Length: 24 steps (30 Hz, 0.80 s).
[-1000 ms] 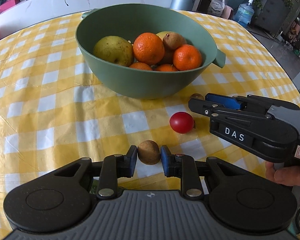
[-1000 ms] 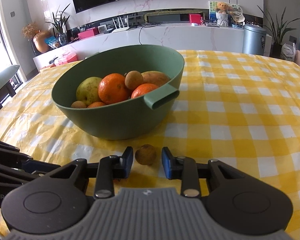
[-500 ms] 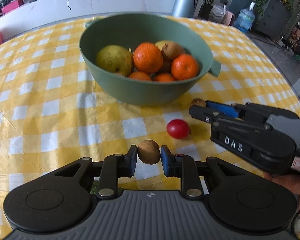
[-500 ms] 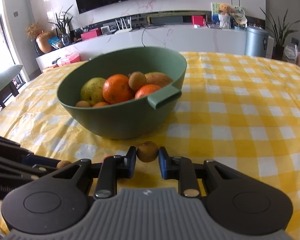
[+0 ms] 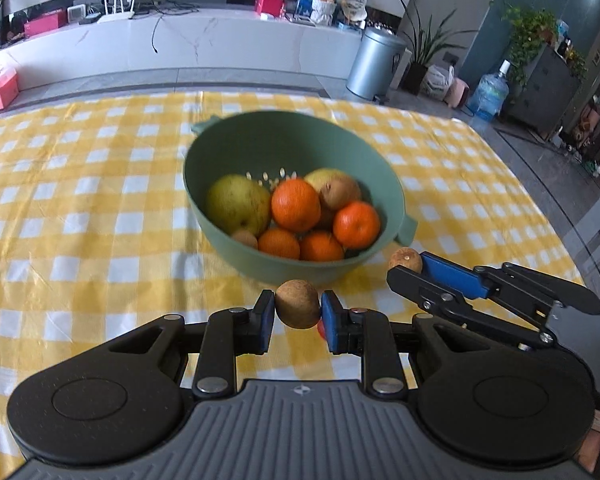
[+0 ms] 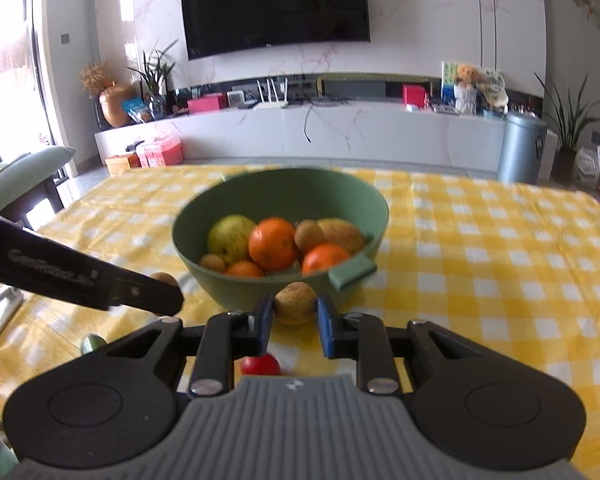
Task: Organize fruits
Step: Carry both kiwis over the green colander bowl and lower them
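A green bowl [image 5: 384, 184] [image 6: 356, 200] holds a pear [image 5: 238, 204], several oranges [image 5: 296, 205] and small brown fruits. My left gripper [image 5: 298, 310] is shut on a small brown fruit [image 5: 298, 304], held in the air in front of the bowl. My right gripper [image 6: 294, 310] is shut on another small brown fruit [image 6: 295, 304], also lifted near the bowl's handle; it shows in the left wrist view [image 5: 406, 259] too. A red cherry tomato [image 6: 261, 365] lies on the table below, partly hidden.
The table has a yellow and white checked cloth [image 5: 80, 216]. A small green object [image 6: 91, 343] lies near the table's left edge. A grey bin [image 5: 374, 65] and a water bottle [image 5: 491, 94] stand on the floor beyond.
Both grippers have risen off the table, each carrying its small brown fruit. The bowl now sits lower and farther in both views. The tomato stays on the cloth.
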Each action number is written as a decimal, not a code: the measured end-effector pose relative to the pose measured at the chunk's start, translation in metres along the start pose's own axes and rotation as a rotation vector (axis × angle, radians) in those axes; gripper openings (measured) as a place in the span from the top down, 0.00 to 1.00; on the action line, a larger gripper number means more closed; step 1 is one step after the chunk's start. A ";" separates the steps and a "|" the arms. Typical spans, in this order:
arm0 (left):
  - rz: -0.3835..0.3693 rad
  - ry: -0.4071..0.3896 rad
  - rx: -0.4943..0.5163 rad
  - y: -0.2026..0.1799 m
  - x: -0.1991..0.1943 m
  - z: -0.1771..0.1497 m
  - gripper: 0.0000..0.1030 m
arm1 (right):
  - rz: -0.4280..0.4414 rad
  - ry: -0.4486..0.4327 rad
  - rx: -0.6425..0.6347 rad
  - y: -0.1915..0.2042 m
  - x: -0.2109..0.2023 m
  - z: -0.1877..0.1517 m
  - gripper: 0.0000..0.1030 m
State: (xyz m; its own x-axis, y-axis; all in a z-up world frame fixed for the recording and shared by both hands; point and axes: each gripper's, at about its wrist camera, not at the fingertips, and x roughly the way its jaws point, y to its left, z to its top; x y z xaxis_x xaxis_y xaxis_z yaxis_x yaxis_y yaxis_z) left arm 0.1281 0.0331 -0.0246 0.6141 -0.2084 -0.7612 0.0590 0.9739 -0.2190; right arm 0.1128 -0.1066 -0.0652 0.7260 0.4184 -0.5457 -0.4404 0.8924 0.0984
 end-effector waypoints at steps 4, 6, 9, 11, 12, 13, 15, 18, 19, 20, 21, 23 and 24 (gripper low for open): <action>0.000 -0.031 -0.004 0.000 -0.003 0.015 0.73 | 0.006 -0.026 -0.044 0.005 -0.003 0.016 0.80; 0.003 -0.041 -0.002 0.001 -0.002 0.023 0.73 | 0.010 -0.026 -0.065 0.007 0.001 0.024 0.80; 0.006 -0.041 0.002 0.002 0.003 0.035 0.73 | 0.008 -0.010 -0.100 0.009 0.010 0.036 0.81; 0.013 -0.031 0.005 0.003 0.009 0.040 0.73 | 0.008 0.007 -0.123 0.010 0.017 0.043 0.81; 0.019 -0.025 0.007 0.003 0.013 0.042 0.73 | 0.008 0.021 -0.132 0.011 0.021 0.045 0.81; 0.022 -0.017 0.007 0.004 0.017 0.045 0.73 | 0.008 0.036 -0.140 0.011 0.026 0.047 0.81; 0.026 -0.003 0.006 0.006 0.023 0.047 0.73 | 0.008 0.069 -0.150 0.012 0.036 0.049 0.81; 0.028 0.018 0.006 0.010 0.033 0.049 0.73 | 0.013 0.117 -0.154 0.010 0.052 0.052 0.81; 0.028 0.024 0.004 0.012 0.035 0.049 0.73 | 0.016 0.132 -0.153 0.011 0.058 0.053 0.81; 0.030 0.029 0.003 0.014 0.038 0.049 0.73 | 0.019 0.146 -0.152 0.010 0.062 0.053 0.81; 0.032 0.033 0.002 0.015 0.040 0.049 0.73 | 0.019 0.157 -0.153 0.011 0.066 0.053 0.81; 0.033 0.040 -0.002 0.019 0.043 0.051 0.73 | 0.020 0.175 -0.160 0.012 0.074 0.052 0.81; 0.033 0.043 -0.004 0.020 0.045 0.051 0.73 | 0.020 0.182 -0.164 0.013 0.078 0.051 0.81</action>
State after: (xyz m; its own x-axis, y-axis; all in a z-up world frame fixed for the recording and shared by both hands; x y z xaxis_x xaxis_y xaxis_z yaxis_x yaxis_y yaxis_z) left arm 0.1973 0.0480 -0.0322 0.5811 -0.1800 -0.7937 0.0359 0.9800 -0.1959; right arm 0.1905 -0.0538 -0.0637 0.6156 0.3856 -0.6873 -0.5446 0.8385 -0.0173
